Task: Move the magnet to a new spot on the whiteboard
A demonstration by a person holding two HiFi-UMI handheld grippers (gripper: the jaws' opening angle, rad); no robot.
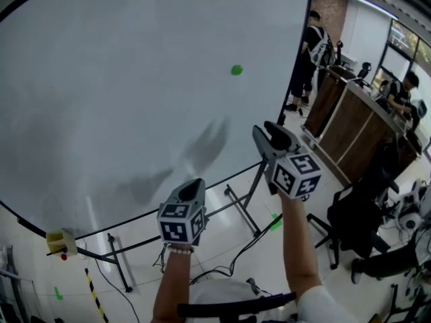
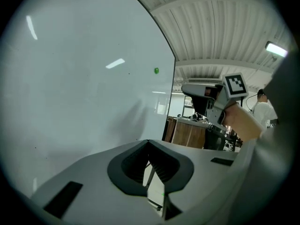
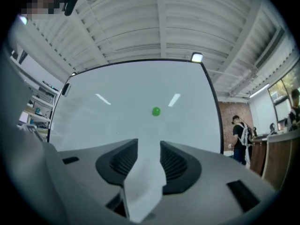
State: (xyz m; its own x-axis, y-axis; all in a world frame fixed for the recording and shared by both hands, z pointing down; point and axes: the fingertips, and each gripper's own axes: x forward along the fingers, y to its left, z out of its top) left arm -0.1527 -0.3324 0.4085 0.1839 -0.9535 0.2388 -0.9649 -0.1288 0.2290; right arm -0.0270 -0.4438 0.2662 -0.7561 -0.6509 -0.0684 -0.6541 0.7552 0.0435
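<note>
A small round green magnet point(image 1: 236, 70) sticks to the upper right part of the large whiteboard point(image 1: 101, 86). In the right gripper view the magnet point(image 3: 155, 111) sits straight ahead, just above the gap between the jaws and well away from them. My right gripper point(image 1: 271, 130) is raised toward the board, open, with nothing between its pads. My left gripper point(image 1: 196, 183) is lower and to the left, shut and empty; its jaw tips point(image 2: 148, 141) meet. The left gripper view shows the magnet point(image 2: 156, 71) high on the board and the right gripper point(image 2: 206, 95) beside it.
The whiteboard stands on a metal frame with legs point(image 1: 246, 207) on the pale floor. A wooden counter point(image 1: 350, 126) and standing people point(image 1: 310, 52) are at the right, with a black office chair point(image 1: 353, 217) nearer. A yellow holder point(image 1: 60, 239) hangs at the board's lower left edge.
</note>
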